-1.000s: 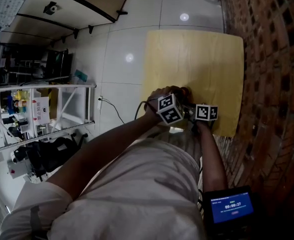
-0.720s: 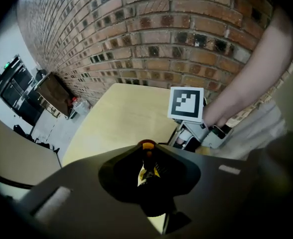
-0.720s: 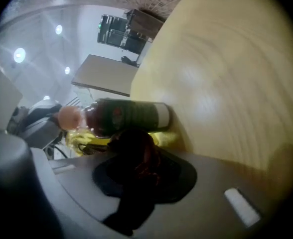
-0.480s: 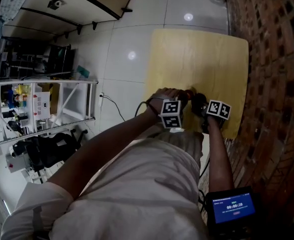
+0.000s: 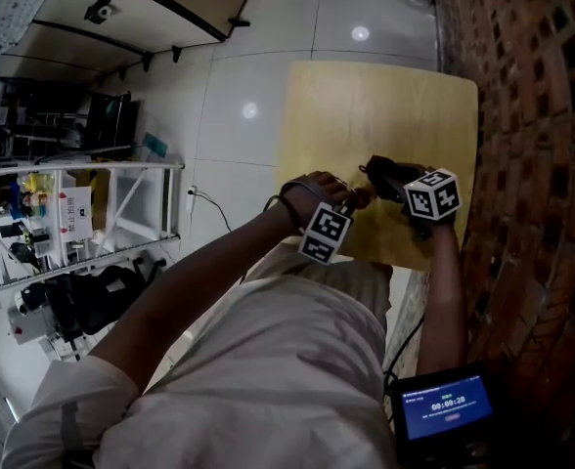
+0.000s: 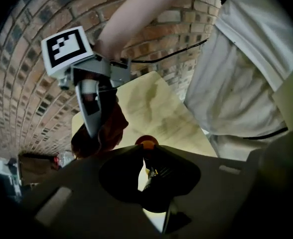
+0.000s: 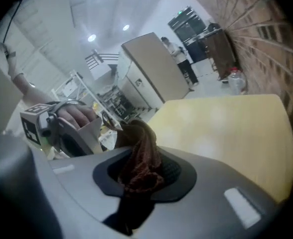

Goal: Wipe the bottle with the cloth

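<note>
Two grippers are hovering over the 6 o'clock part of the wooden table (image 5: 385, 106). The left gripper (image 6: 144, 154) is pointing steeply down, and its jaws are clamping a small bottle (image 6: 147, 142), whose orange cap is showing just past the tips. The right gripper (image 7: 145, 156) is pressing its jaws together on a dark red-brown cloth (image 7: 139, 133), which is bunching out beyond them. In the head view the cloth is hanging at 2 o'clock from the bottle, just beside it. A brick wall (image 5: 532, 115) is running along the table at 3 o'clock.
</note>
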